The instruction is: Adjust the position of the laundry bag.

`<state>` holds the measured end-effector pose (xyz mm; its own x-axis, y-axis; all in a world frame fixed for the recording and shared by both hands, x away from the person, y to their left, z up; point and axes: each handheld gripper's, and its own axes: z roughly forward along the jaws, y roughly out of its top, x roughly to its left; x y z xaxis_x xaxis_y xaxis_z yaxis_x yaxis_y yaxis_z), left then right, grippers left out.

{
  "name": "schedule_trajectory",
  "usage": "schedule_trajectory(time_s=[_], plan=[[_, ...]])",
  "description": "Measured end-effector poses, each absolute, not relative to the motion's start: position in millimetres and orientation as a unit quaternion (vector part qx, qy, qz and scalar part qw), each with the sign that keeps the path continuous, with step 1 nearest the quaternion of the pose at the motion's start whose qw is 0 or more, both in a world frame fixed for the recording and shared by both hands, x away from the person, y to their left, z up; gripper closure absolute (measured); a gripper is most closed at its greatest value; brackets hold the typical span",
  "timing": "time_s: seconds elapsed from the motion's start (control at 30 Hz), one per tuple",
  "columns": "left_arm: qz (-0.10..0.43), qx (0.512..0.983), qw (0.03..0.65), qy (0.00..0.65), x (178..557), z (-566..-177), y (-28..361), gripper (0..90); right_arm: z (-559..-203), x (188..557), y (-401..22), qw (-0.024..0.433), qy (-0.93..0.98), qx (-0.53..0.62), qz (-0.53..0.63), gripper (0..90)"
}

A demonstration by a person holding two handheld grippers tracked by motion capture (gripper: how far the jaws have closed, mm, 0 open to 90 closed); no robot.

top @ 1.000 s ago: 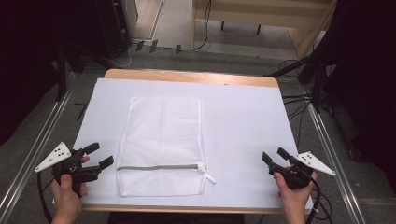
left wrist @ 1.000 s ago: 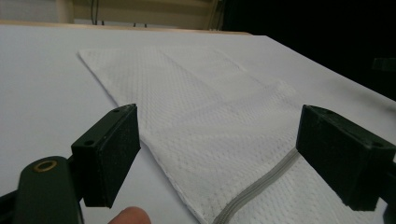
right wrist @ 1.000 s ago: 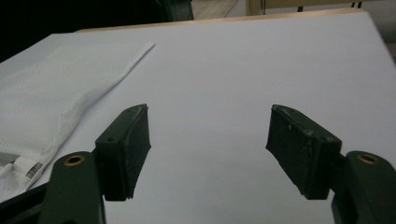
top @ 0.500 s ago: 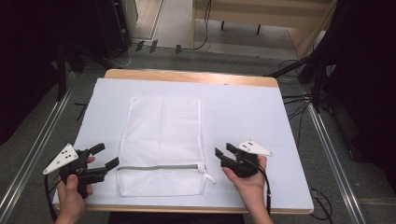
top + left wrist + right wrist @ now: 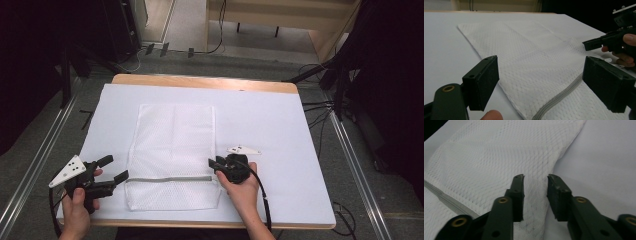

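- A white mesh laundry bag lies flat on the white sheet that covers my table, a little left of the middle, its long sides running away from me.
- A grey zipper crosses the bag near the end closest to me, and the small white pull sits at the bag's right edge.
- My right gripper is at that right edge, just above the zipper's end, with my right hand behind it on the sheet.
- Its jaws have just been closing and now stand narrow but not together; the right gripper view shows a fold of the bag's edge between them, with a gap of mesh in view between the pads.
- I cannot see the pads pressing on the mesh, so I count these jaws as released, with the bag's rim between them.
- My left gripper hovers just off the bag's left edge, level with the zipper, held in my left hand near the table's front left corner.
- Its jaws stand wide apart with nothing between them; in the left gripper view they frame the bag's near corner and the zipper from the side.
- In that same view my right gripper shows farther off at the right, fingers curled round its body.
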<state>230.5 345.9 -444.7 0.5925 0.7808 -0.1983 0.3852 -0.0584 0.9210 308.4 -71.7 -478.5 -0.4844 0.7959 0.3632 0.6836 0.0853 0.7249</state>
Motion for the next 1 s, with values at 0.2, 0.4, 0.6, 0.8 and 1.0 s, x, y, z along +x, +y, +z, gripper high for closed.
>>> schedule_trajectory(time_s=[0.2, 0.4, 0.6, 0.8, 1.0], plan=[[0.177, 0.709, 0.545, 0.412, 231, -446, 342, 14.1, -480, 308, -77, 0.054, 0.724, 0.514, 0.457, 90.0], [0.171, 0.708, 0.547, 0.413, 231, -448, 343, 14.0, -477, 304, -97, 0.057, 0.715, 0.521, 0.464, 90.0], [0.165, 0.699, 0.556, 0.418, 231, -448, 347, 14.0, -475, 303, -119, 0.059, 0.705, 0.534, 0.462, 90.0], [0.164, 0.697, 0.56, 0.417, 229, -447, 347, 14.1, -476, 298, -141, 0.066, 0.7, 0.542, 0.46, 90.0], [0.167, 0.702, 0.557, 0.413, 230, -445, 343, 14.1, -476, 289, -158, 0.074, 0.694, 0.543, 0.466, 90.0]])
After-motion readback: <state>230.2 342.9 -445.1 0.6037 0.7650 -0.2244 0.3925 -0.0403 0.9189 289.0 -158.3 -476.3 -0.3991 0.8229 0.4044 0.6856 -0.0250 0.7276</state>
